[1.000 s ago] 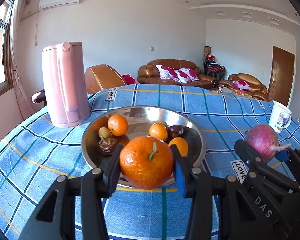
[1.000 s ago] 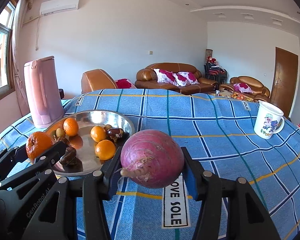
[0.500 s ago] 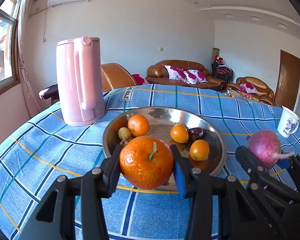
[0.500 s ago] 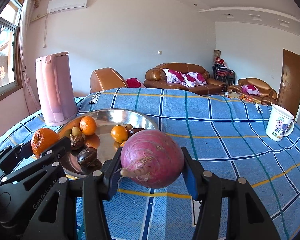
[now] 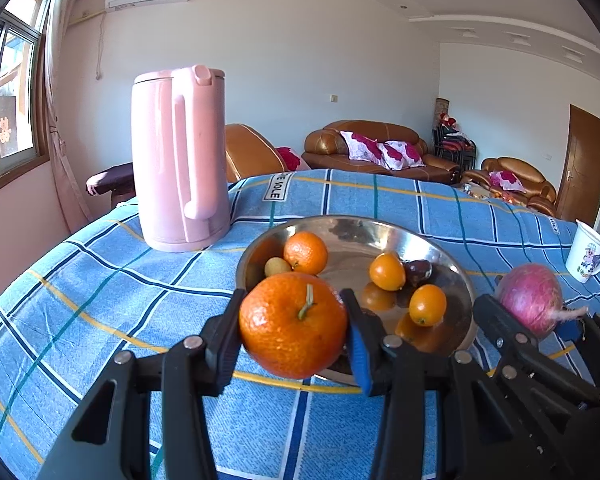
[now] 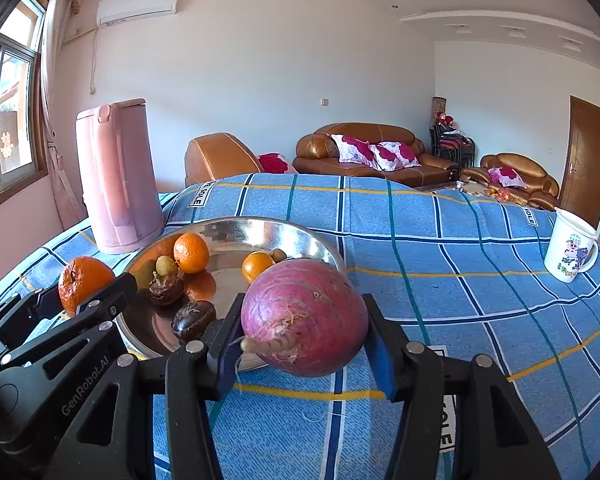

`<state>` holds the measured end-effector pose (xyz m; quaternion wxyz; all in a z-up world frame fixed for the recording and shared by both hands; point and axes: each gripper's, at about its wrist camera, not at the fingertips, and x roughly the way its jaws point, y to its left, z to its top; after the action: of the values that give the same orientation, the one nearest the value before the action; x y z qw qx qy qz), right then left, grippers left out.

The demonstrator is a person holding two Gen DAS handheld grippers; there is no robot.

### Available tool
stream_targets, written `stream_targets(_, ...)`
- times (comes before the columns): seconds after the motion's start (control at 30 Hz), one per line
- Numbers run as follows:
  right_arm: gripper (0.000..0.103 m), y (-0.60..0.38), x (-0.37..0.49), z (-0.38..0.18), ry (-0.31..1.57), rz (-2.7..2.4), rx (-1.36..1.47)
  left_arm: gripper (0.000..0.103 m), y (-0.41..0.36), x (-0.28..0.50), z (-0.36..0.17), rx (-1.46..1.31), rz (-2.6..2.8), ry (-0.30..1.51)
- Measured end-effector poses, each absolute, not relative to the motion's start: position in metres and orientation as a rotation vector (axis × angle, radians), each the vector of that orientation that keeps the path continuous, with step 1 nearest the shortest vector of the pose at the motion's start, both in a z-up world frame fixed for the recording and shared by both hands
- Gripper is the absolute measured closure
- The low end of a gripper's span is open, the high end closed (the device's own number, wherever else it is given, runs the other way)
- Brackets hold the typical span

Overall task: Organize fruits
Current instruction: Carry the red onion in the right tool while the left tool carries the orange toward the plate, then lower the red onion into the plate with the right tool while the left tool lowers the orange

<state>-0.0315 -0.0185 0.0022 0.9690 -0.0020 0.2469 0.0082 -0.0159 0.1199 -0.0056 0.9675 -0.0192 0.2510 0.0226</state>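
Our left fingers clamp an orange, our right fingers an onion, both above the counter by the bowl. Either round load could slip out and roll away.

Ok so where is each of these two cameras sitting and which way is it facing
Left wrist view: on the left hand-held gripper, looking forward and slightly down past its held orange at the metal bowl and pink kettle; the right hand-held gripper shows at right.
Right wrist view: on the right hand-held gripper, looking over its red onion across the blue checked cloth toward the mug; the left hand-held gripper shows at left.
Shared: bowl, kettle, mug, sofas, both grippers.
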Motion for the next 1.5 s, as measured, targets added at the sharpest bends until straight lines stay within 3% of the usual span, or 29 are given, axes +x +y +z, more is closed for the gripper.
stream_targets(1.5, 0.047, 0.028, -0.013, 0.002, 0.473, 0.050, -0.059, 0.056, 0.155, 0.014, -0.009, 0.010, 0.106, 0.516)
